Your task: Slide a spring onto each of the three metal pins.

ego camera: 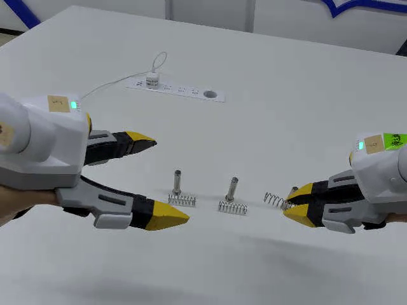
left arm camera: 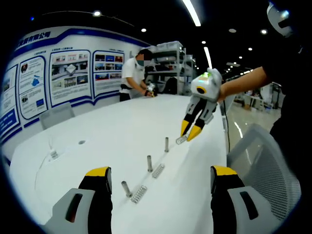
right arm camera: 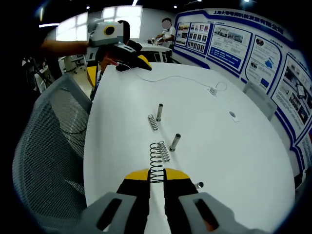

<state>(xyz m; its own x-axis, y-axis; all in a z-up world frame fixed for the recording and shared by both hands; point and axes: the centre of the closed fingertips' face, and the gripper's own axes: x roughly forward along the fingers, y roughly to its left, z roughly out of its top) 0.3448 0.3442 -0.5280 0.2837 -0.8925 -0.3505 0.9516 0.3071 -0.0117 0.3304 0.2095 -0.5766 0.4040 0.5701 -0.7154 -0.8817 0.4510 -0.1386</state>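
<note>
Left tool [ego camera: 170,180] hangs with jaws wide apart; right tool [ego camera: 289,203] pinches a spring [ego camera: 274,200] at its tips.

White table [ego camera: 299,95], blue-trimmed poster wall [left arm camera: 58,73]

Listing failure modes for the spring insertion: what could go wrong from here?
1. The right gripper pinches the spring by one end only; the free length could bend or pop out when pressed onto a pin.
2. Its jaws sit close to the nearest pin; a careless swing might knock it.
</note>
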